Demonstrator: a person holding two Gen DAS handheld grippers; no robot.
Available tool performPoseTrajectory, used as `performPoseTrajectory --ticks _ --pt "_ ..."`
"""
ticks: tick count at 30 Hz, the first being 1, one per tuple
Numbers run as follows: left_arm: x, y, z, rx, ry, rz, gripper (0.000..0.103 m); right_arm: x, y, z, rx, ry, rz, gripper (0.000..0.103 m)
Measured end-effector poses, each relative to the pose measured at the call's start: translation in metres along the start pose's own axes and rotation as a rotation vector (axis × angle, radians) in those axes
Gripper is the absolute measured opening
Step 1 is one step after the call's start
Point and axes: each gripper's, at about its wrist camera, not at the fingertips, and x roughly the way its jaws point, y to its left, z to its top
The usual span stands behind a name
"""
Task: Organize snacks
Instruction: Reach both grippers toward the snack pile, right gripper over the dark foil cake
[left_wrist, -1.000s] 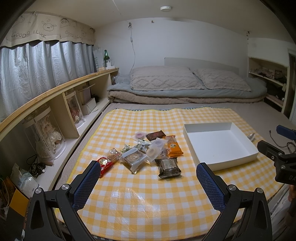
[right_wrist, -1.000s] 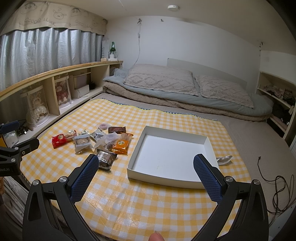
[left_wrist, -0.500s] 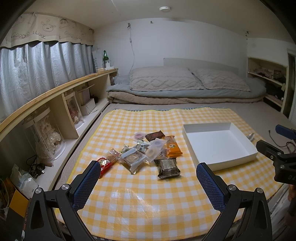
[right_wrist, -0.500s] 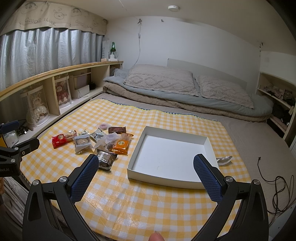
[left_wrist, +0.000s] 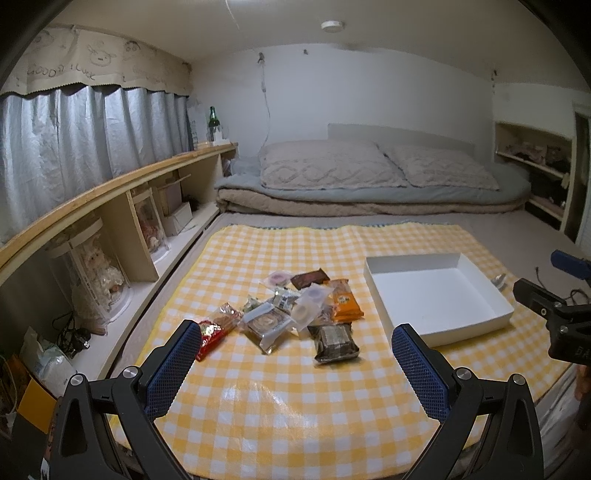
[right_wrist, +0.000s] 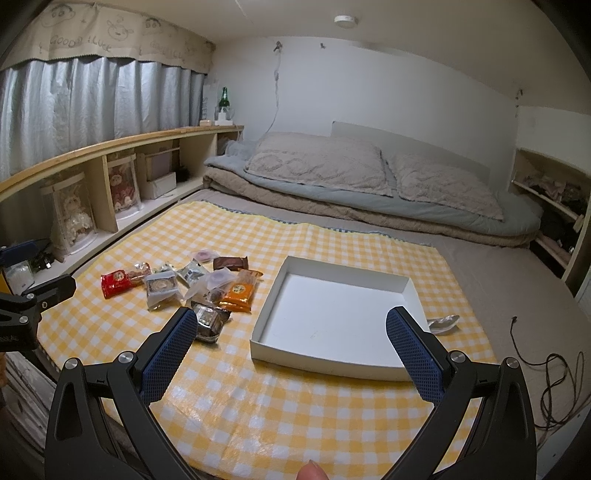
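Ahead of both tongs, on a yellow checked cloth (left_wrist: 280, 398) spread over a bed: one heap of wrapped snacks (left_wrist: 295, 314) and one white box (right_wrist: 332, 314), bare inside, set apart from the heap.

Left tongs (left_wrist: 295, 363) — released, fingers wide, nothing between them, held above the near cloth. The heap lies just beyond them; a dark packet (left_wrist: 334, 341) is nearest, an orange packet (left_wrist: 345, 304) behind it, a red packet (left_wrist: 208, 334) by the left finger.

Right tongs (right_wrist: 291, 347) — released, wide, holding nothing. The box lies between and beyond the fingers; the heap sits off to their left.

A spoon (right_wrist: 443, 323) rests just right of the box.
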Motion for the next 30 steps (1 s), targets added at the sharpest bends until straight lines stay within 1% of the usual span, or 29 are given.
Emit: performPoseTrajectory --ticks 4,10,14,17,20,24,30 --pt "-0.006 0.006 0.005 -0.009 -0.023 -0.002 0.103 -0.001 -0.004 0.006 -0.001 -0.01 0.008 0.103" --pt "-0.012 0.021 0.024 -0.019 -0.076 0.041 0.103 -0.001 0.006 0.025 -0.088 -0.069 -0.005 0.103" --pt "-0.01 0.028 0.04 -0.017 -0.117 0.073 0.103 0.003 0.013 0.041 -0.116 -0.093 0.031 0.103" --pt "-0.006 0.025 0.046 -0.006 -0.139 0.088 0.103 0.013 0.019 0.052 -0.111 -0.087 0.063 0.103" --pt "0.005 0.027 0.057 -0.007 -0.152 0.097 0.103 0.025 0.021 0.064 -0.102 -0.077 0.101 0.103" --pt "0.025 0.033 0.071 -0.009 -0.165 0.11 0.103 0.037 0.023 0.079 -0.084 -0.082 0.121 0.103" --pt "0.07 0.039 0.095 -0.007 -0.159 0.109 0.103 0.072 0.029 0.102 -0.048 -0.046 0.153 0.103"
